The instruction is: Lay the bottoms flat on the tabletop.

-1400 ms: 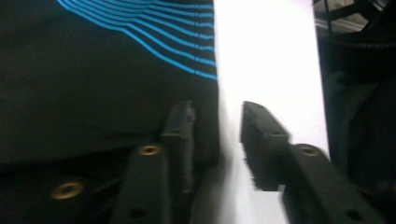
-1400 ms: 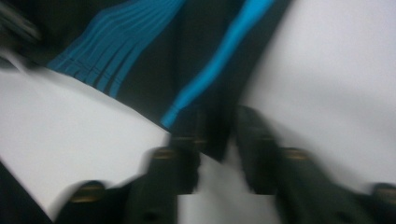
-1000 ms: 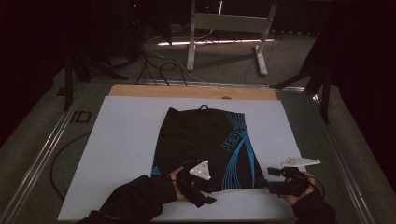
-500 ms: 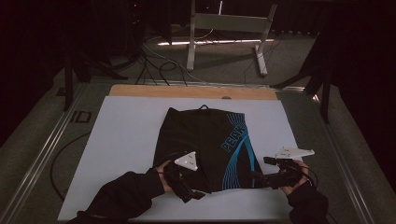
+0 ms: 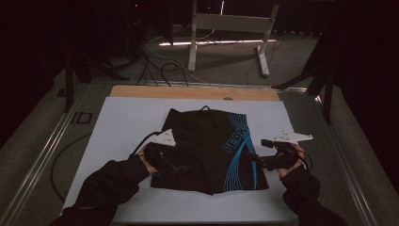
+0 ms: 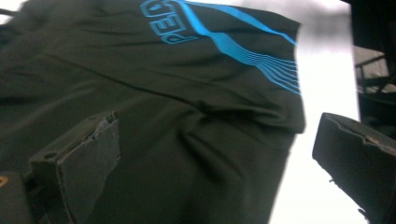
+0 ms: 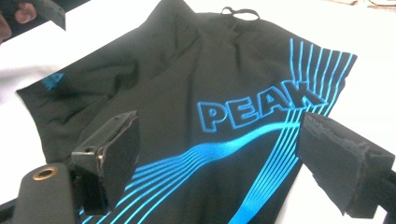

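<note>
Currently black shorts [image 5: 207,150] with blue "PEAK" lettering and blue curved stripes lie flat on white table [image 5: 117,122], middle of it, hem toward near edge, waistband drawstring loop toward far edge. Fabric slightly rumpled at near left part. Left gripper [image 5: 181,168] over shorts' near left edge, fingers [image 6: 79,163] spread wide, just been opening, nothing clamped between them. Right gripper [image 5: 256,159] at shorts' near right edge by stripes, fingers [image 7: 341,163] likewise released, just been opening, cloth beneath but not pinched. Wooden strip [image 5: 193,92] along table's far edge.
</note>
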Available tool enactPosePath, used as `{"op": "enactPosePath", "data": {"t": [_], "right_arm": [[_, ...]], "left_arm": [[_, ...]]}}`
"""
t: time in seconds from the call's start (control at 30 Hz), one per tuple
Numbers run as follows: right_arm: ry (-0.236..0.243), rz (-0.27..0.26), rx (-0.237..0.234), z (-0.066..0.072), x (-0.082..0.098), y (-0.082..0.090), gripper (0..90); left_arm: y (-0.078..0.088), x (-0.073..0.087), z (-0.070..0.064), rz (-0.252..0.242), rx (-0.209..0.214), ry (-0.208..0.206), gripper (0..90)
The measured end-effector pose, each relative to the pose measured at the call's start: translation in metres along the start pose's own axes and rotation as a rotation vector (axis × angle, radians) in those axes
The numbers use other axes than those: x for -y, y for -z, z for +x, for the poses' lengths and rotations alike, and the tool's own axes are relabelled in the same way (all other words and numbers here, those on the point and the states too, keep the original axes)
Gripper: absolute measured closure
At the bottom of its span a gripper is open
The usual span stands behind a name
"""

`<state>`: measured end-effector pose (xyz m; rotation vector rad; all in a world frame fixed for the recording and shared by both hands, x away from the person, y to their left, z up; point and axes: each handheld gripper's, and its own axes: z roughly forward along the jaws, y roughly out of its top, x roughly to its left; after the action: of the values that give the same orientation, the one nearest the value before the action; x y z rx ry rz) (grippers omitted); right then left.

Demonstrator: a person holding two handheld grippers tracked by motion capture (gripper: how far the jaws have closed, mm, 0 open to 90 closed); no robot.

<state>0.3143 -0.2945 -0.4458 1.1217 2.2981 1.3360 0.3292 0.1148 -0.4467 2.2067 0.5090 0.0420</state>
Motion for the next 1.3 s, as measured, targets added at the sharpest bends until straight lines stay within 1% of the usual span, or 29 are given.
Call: {"op": "enactPosePath", "data": {"t": [0.07, 0.1, 0.13, 0.17, 0.23, 0.27, 0.3, 0.33, 0.37, 0.4, 0.47, 0.5, 0.57, 0.6, 0.63, 0.67, 0.73, 0.77, 0.8, 0.87, 0.93, 0.97, 1.03, 1.07, 1.1, 1.17, 1.2, 1.27, 1.3], "right_arm": [[-0.003, 0.001, -0.011, -0.005, -0.005, -0.005, 14.1], [-0.004, 0.008, -0.006, -0.007, -0.007, -0.008, 14.7], [-0.004, 0.008, -0.006, -0.007, -0.007, -0.008, 14.7], [-0.01, 0.017, -0.011, -0.012, -0.011, -0.014, 15.2], [-0.016, 0.017, -0.001, -0.016, -0.014, -0.02, 15.6], [-0.012, 0.018, 0.0, -0.018, -0.016, -0.023, 15.6], [-0.01, 0.022, 0.004, -0.02, -0.017, -0.026, 15.5], [-0.01, 0.022, 0.004, -0.02, -0.017, -0.026, 15.5], [-0.013, 0.024, 0.012, -0.025, -0.019, -0.033, 15.5], [-0.02, 0.028, 0.018, -0.027, -0.02, -0.037, 15.4], [-0.026, 0.032, 0.016, -0.03, -0.021, -0.04, 15.4], [-0.034, 0.033, 0.021, -0.035, -0.022, -0.046, 14.2], [-0.043, 0.029, 0.032, -0.04, -0.024, -0.053, 13.7], [-0.043, 0.029, 0.032, -0.04, -0.024, -0.053, 13.7], [-0.042, 0.037, 0.042, -0.044, -0.026, -0.059, 13.1], [-0.039, 0.039, 0.048, -0.046, -0.027, -0.062, 12.9], [-0.044, 0.048, 0.061, -0.05, -0.03, -0.069, 13.6], [-0.047, 0.056, 0.072, -0.052, -0.031, -0.072, 14.0], [-0.058, 0.056, 0.08, -0.054, -0.032, -0.075, 14.0], [-0.084, 0.052, 0.072, -0.06, -0.033, -0.08, 14.0], [-0.114, 0.048, 0.075, -0.067, -0.034, -0.085, 14.6], [-0.126, 0.048, 0.059, -0.07, -0.035, -0.087, 14.5], [-0.143, 0.043, 0.063, -0.075, -0.036, -0.091, 14.5], [-0.145, 0.041, 0.051, -0.077, -0.037, -0.094, 14.3], [-0.149, 0.039, 0.06, -0.079, -0.037, -0.096, 14.3], [-0.154, 0.045, 0.067, -0.083, -0.039, -0.101, 14.2], [-0.151, 0.051, 0.093, -0.085, -0.04, -0.103, 14.8], [-0.155, 0.058, 0.103, -0.09, -0.042, -0.108, 15.6], [-0.157, 0.063, 0.128, -0.093, -0.043, -0.111, 16.3]], "left_arm": [[0.001, 0.0, 0.003, -0.007, -0.009, 0.009, 2.0], [0.003, 0.001, 0.01, -0.015, -0.025, 0.024, 1.9], [0.003, 0.001, 0.01, -0.015, -0.025, 0.024, 2.0], [0.005, 0.002, 0.018, -0.021, -0.043, 0.031, 2.0], [0.005, 0.002, 0.025, -0.021, -0.056, 0.047, 1.9], [0.005, 0.002, 0.025, -0.021, -0.056, 0.047, 1.9], [0.004, 0.003, 0.032, -0.02, -0.074, 0.059, 1.9], [0.004, 0.003, 0.032, -0.02, -0.074, 0.059, 1.9], [0.002, 0.003, 0.039, -0.017, -0.084, 0.074, 1.9], [0.001, 0.003, 0.043, -0.018, -0.089, 0.082, 1.9], [0.001, 0.003, 0.043, -0.018, -0.089, 0.082, 1.9], [-0.002, 0.002, 0.052, -0.017, -0.105, 0.098, 1.9], [-0.004, 0.001, 0.059, -0.015, -0.119, 0.109, 2.0], [-0.004, 0.001, 0.059, -0.015, -0.119, 0.109, 2.0], [-0.006, 0.001, 0.066, -0.015, -0.133, 0.12, 1.9], [-0.007, 0.0, 0.069, -0.016, -0.147, 0.128, 2.0], [-0.008, 0.0, 0.077, -0.021, -0.158, 0.143, 1.9], [-0.008, 0.0, 0.077, -0.021, -0.158, 0.143, 2.0], [-0.01, -0.001, 0.084, -0.025, -0.171, 0.156, 2.0], [-0.011, -0.002, 0.093, -0.026, -0.194, 0.166, 2.0], [-0.011, -0.003, 0.101, -0.036, -0.205, 0.183, 2.0], [-0.012, -0.004, 0.106, -0.041, -0.22, 0.193, 2.3], [-0.012, -0.004, 0.115, -0.055, -0.233, 0.205, 4.3], [-0.014, -0.004, 0.119, -0.064, -0.24, 0.223, 4.3], [-0.015, -0.004, 0.124, -0.069, -0.238, 0.231, 4.5], [-0.018, -0.004, 0.132, -0.067, -0.252, 0.241, 5.5], [-0.019, -0.004, 0.137, -0.07, -0.254, 0.249, 6.8], [-0.023, -0.004, 0.146, -0.084, -0.273, 0.272, 8.8], [-0.025, -0.004, 0.151, -0.088, -0.284, 0.278, 10.6]]}}
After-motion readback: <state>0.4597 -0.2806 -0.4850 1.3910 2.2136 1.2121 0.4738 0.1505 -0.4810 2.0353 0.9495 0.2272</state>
